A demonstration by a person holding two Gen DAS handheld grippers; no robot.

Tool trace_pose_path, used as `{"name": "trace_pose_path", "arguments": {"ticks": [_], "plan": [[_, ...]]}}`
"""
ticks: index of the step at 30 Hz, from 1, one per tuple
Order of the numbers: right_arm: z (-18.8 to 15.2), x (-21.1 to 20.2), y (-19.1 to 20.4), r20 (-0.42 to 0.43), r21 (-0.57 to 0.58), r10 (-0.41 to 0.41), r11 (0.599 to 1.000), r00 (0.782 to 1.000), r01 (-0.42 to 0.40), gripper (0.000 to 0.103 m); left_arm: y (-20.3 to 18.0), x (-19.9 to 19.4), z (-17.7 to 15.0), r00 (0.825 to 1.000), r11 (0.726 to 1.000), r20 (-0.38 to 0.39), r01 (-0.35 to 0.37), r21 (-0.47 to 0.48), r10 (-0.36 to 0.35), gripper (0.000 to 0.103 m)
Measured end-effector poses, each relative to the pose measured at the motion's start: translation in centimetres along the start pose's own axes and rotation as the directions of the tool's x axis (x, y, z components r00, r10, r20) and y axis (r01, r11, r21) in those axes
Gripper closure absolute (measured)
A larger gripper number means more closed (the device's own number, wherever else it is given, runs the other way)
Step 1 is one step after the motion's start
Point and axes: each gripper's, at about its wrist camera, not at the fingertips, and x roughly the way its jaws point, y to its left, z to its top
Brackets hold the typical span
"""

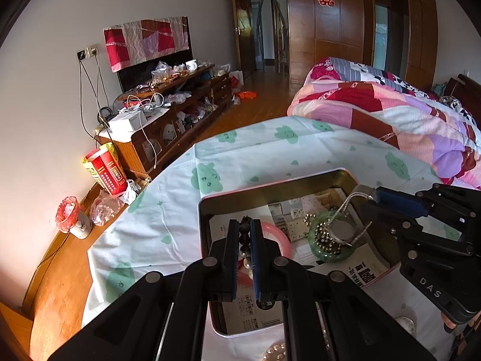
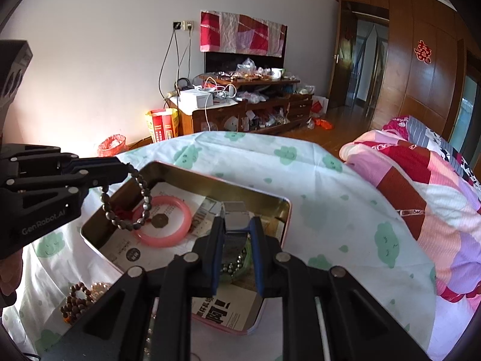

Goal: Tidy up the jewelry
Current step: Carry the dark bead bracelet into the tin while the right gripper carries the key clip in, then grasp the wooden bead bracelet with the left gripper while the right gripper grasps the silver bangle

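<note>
An open metal tin (image 1: 207, 207) (image 2: 210, 182) lined with printed paper lies on the cloth-covered table. My left gripper (image 1: 246, 225) (image 2: 126, 170) is shut on a dark bead bracelet (image 2: 141, 198) (image 1: 244, 234), which hangs over the tin above a pink bangle (image 2: 177, 225) (image 1: 282, 234). My right gripper (image 2: 237, 222) (image 1: 371, 198) is shut on a silver watch (image 2: 236, 213) whose band and round case (image 1: 342, 230) dangle over a green bangle (image 1: 327, 255) (image 2: 240, 266) and small metal beads (image 1: 323, 234) in the tin.
A brown bead bracelet (image 2: 75, 303) and a pearl bracelet (image 2: 100, 288) (image 1: 275, 352) lie on the cloth in front of the tin. A silver piece (image 1: 405, 325) lies by the tin's right. A quilt-covered bed (image 2: 421, 186) is to the right, a cluttered cabinet (image 1: 168, 114) behind.
</note>
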Motion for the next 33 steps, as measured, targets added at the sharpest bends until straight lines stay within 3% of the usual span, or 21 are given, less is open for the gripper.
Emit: {"name": "trace_pose_path", "arguments": {"ticks": [10,12,14,16,20,23,33], "plan": [[-0.7,0.0,0.1,-0.021,-0.005,0.002,1.000,1.000,-0.002,0.083,-0.8,0.6,-0.3,1.000,0.999,-0.026,-0.008,0.032,0.009,0.093],[-0.7,0.1,0.1,-0.025,-0.005,-0.005,1.000,1.000,0.005,0.079,-0.8,0.7,-0.4,0.999,0.999,-0.028,-0.018,0.031,0.019,0.082],[-0.9,0.0,0.1,-0.028,0.003,-0.001,1.000,1.000,0.001,0.074,-0.8,0.5,-0.5,0.999,0.999,-0.019,-0.039,0.033,0.040,0.049],[-1.0,0.0,0.0,-0.028,0.007,-0.010,1.000,1.000,0.010,0.061,-0.7,0.0,-0.6,0.998,0.998,0.011,-0.054,0.032,0.054,0.038],[-1.3,-0.3,-0.1,-0.024,0.015,-0.011,1.000,1.000,0.012,0.056,-0.5,0.0,-0.7,0.999,0.998,0.003,-0.050,0.025,0.049,0.038],[-1.5,-0.5,-0.2,-0.019,0.021,-0.021,1.000,1.000,0.022,0.042,-0.4,0.0,-0.8,0.998,0.998,0.000,-0.057,0.024,0.057,0.038],[-2.3,-1.0,-0.2,-0.023,0.038,-0.018,0.999,1.000,0.019,0.036,-0.1,-0.2,-1.5,0.998,0.998,-0.003,-0.056,0.008,0.056,0.038]]}}
